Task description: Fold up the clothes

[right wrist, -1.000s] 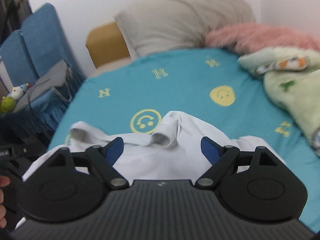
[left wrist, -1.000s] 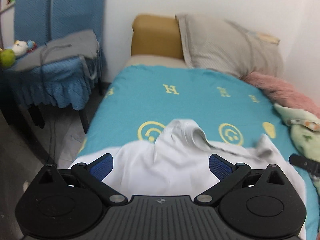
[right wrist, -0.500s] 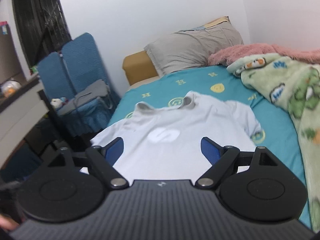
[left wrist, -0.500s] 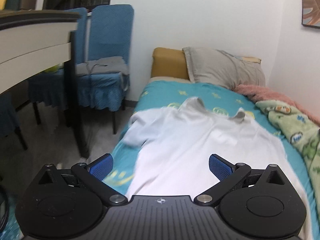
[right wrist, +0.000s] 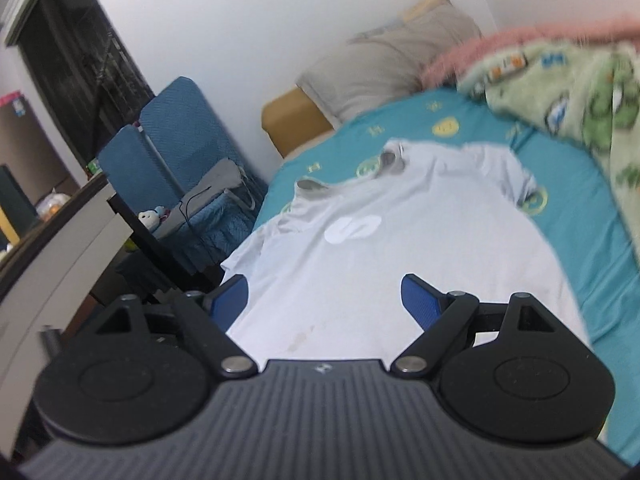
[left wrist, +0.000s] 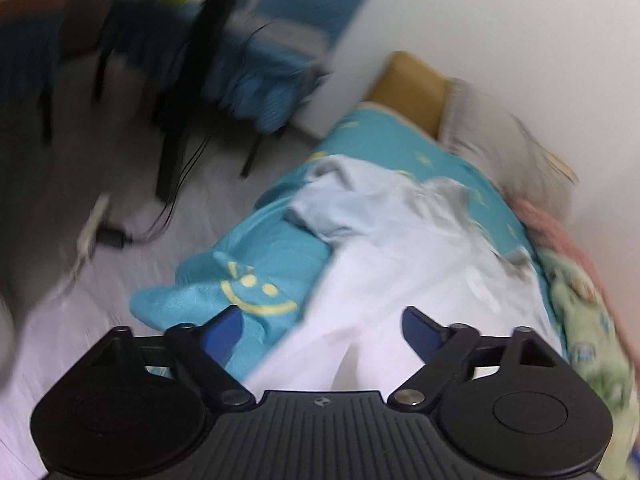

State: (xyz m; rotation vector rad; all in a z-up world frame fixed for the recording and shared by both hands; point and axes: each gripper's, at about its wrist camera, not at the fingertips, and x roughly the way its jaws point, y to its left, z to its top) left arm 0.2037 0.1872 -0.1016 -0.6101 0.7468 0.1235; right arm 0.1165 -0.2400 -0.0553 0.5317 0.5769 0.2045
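White shirt flat on bed — left claw tilted down over hem, closing, empty; right claw over hem, wide, empty.

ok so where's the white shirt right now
The white shirt lies spread on the teal bedsheet, collar toward the pillow, the green blanket at its right in the right wrist view.

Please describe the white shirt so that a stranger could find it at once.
Find the bed with the teal sheet. The shirt lies spread flat along its middle, grey collar toward the pillow. It alone is plain white, with an oval logo on the chest; the blanket beside it is green.
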